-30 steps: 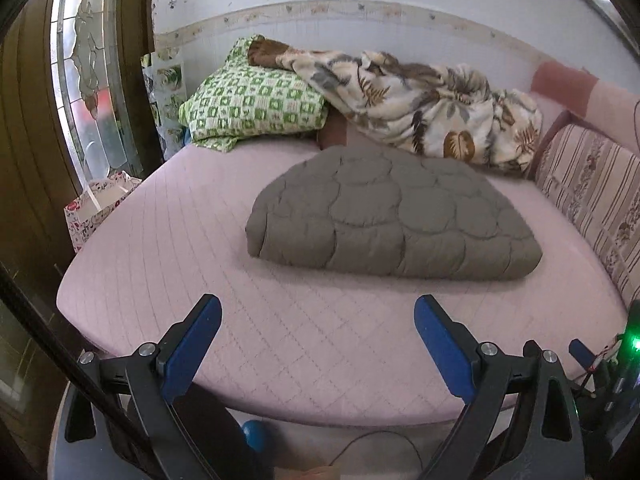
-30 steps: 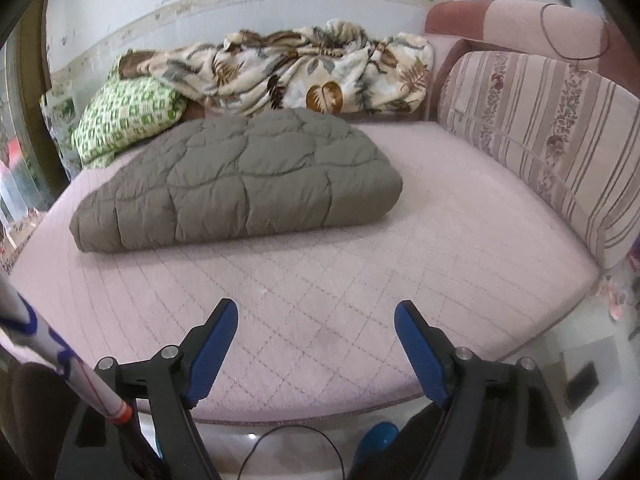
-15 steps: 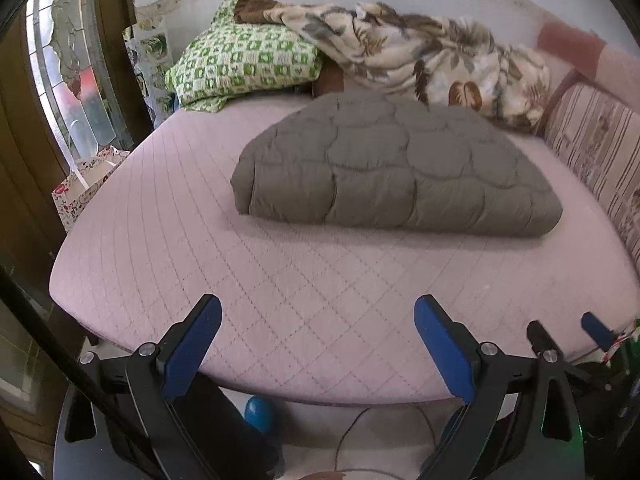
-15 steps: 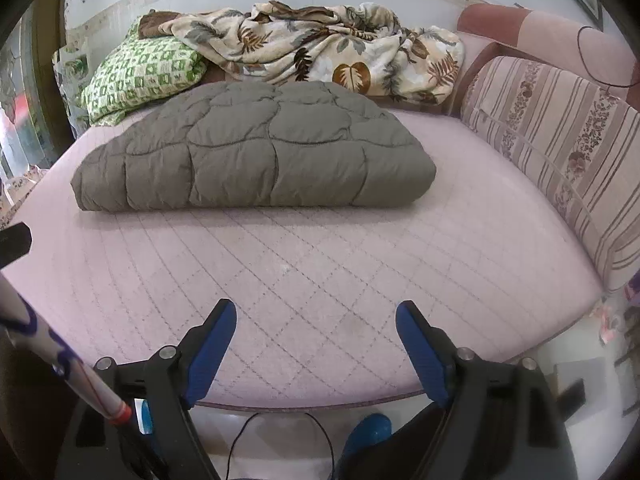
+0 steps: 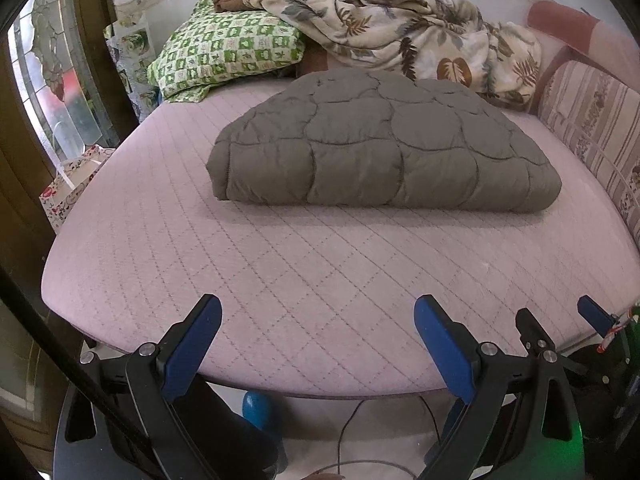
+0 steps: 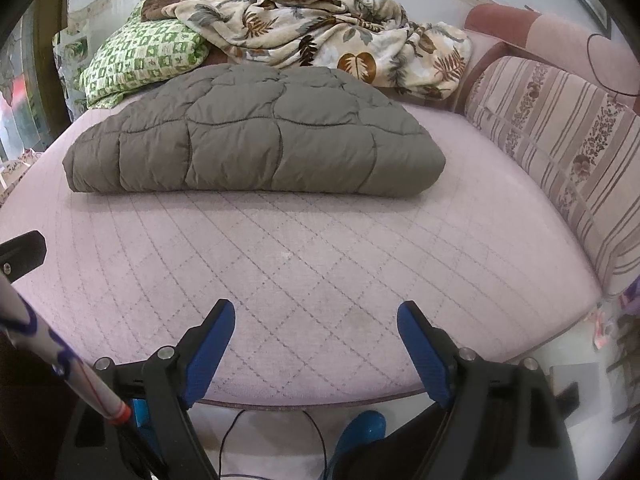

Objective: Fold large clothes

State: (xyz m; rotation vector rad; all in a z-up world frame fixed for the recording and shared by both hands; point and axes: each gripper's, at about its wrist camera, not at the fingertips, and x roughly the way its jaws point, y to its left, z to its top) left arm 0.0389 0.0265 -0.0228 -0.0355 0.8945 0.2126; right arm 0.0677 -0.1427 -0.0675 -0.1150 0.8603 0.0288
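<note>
A grey-brown quilted garment [image 5: 380, 144] lies folded into a thick bundle on the pink quilted bed [image 5: 280, 272]; it also shows in the right wrist view [image 6: 256, 140]. My left gripper [image 5: 318, 340] is open and empty over the bed's near edge, well short of the bundle. My right gripper [image 6: 316, 344] is open and empty, also over the near edge. The right gripper's fingers [image 5: 592, 316] show at the lower right of the left wrist view.
A green checked pillow [image 5: 228, 52] and a crumpled leaf-print blanket [image 5: 408, 28] lie behind the bundle. A striped backrest cushion [image 6: 560, 152] lines the right side. A floral gift bag [image 5: 68, 188] and a door stand at the left. A cable [image 6: 272, 432] lies on the floor.
Both grippers have moved forward and higher toward the bed, so the folded bundle looks closer and larger. Both stay open. The bundle has not moved.
</note>
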